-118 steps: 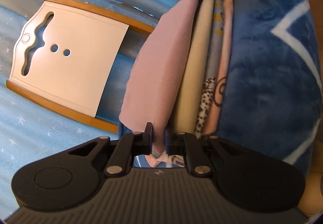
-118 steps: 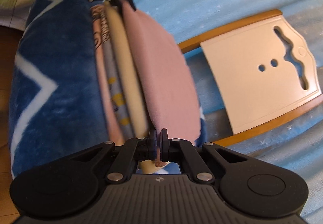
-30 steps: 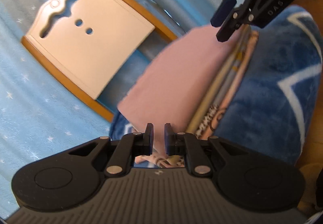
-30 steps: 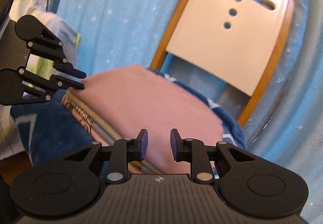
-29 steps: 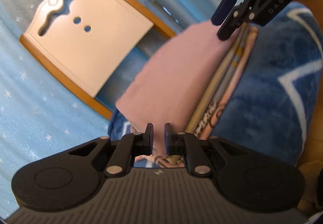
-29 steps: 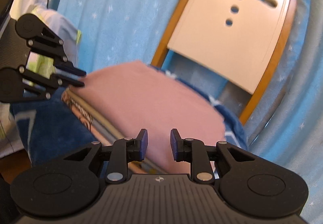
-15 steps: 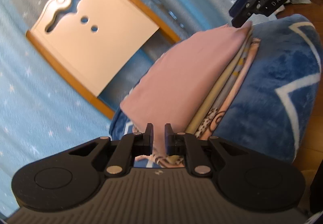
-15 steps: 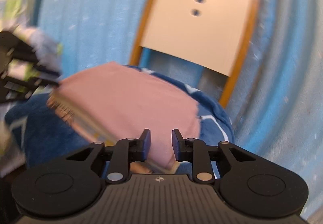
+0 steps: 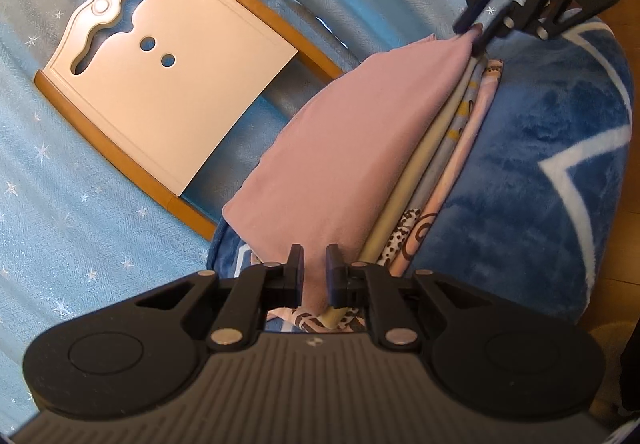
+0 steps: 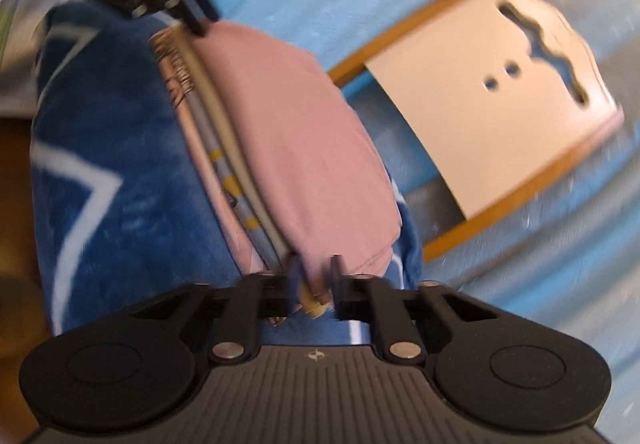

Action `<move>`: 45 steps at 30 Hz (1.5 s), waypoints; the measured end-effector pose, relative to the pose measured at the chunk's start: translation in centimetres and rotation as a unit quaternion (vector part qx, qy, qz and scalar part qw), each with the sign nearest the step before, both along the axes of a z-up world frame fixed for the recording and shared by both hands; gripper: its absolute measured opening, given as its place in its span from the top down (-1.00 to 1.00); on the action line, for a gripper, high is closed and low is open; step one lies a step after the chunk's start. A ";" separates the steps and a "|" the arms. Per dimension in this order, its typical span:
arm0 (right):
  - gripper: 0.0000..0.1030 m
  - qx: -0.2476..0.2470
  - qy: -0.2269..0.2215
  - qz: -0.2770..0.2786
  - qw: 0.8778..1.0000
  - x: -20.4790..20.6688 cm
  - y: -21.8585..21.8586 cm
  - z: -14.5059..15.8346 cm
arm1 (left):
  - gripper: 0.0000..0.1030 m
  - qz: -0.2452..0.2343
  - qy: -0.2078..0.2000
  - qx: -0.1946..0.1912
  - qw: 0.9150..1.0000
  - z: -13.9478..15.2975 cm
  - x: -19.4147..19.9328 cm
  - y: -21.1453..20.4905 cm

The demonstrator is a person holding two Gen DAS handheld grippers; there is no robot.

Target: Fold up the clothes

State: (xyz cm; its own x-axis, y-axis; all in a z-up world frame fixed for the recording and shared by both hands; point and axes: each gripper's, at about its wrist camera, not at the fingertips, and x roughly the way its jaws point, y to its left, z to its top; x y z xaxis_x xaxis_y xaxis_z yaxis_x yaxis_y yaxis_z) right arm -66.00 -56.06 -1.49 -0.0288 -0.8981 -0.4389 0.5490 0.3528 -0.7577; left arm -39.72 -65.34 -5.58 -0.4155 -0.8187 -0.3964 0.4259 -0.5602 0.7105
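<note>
Ahead and left of the left jaws, a cream chair back (image 9: pixel 168 84) with an orange-brown wooden frame and wavy cut-outs stands against a light blue star-speckled cloth (image 9: pixel 60 204), while brown wooden floor (image 9: pixel 622 240) shows far right

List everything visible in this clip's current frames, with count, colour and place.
Pink garment: one, top of the folded stack.
Stack under it: cream, grey-yellow and pink patterned layers; count unclear.
Blanket: one, dark blue with white lines, under the stack.
Chair back: one, cream panel with wooden frame, behind the stack.
Cover: light blue with stars, behind the chair.
Left claw: black, open around the pink garment's near corner.
Right claw: black, open around the opposite corner; blurred.
</note>
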 end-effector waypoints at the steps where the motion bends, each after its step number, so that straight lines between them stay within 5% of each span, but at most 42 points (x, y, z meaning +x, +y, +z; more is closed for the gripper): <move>1: 1.00 -0.008 0.007 0.002 1.000 0.0 0.0 0.2 | 0.80 0.000 0.000 0.000 1.000 0.1 0.0 0.0; 5: 1.00 -0.065 0.020 0.000 0.998 0.0 0.2 1.0 | 0.80 0.000 0.001 0.001 1.000 -0.1 0.0 0.0; 10: 1.00 -0.022 0.051 0.000 0.998 0.1 -0.7 -3.0 | 0.81 -0.002 -0.005 0.003 1.000 -0.5 0.0 -0.1; 19: 1.00 -0.005 0.039 -0.030 0.999 -0.9 -0.1 -2.5 | 0.79 0.002 -0.005 0.008 1.000 -0.1 0.6 0.0; 24: 0.97 -0.001 0.000 -0.065 0.998 -2.0 1.2 -1.4 | 0.77 0.025 0.002 0.015 1.000 0.4 1.7 0.1; 28: 0.93 0.011 -0.095 -0.091 0.991 -2.5 2.1 0.1 | 0.67 0.054 0.032 0.048 0.997 1.3 2.6 0.1; 32: 0.53 0.051 -0.238 -0.120 0.962 -3.1 1.9 1.6 | 0.60 0.076 0.052 0.079 0.993 1.9 2.5 0.6; 36: 0.51 0.103 -0.382 -0.162 0.904 -4.3 1.8 1.7 | 0.54 0.092 0.069 0.102 0.988 2.3 2.5 0.9; 40: 0.50 0.120 -0.465 -0.195 0.855 -5.3 2.0 1.2 | 0.53 0.110 0.085 0.128 0.982 2.5 2.5 0.9; 45: 0.42 0.124 -0.481 -0.204 0.844 -5.3 2.7 1.0 | 0.41 0.127 0.100 0.153 0.975 2.4 2.6 1.0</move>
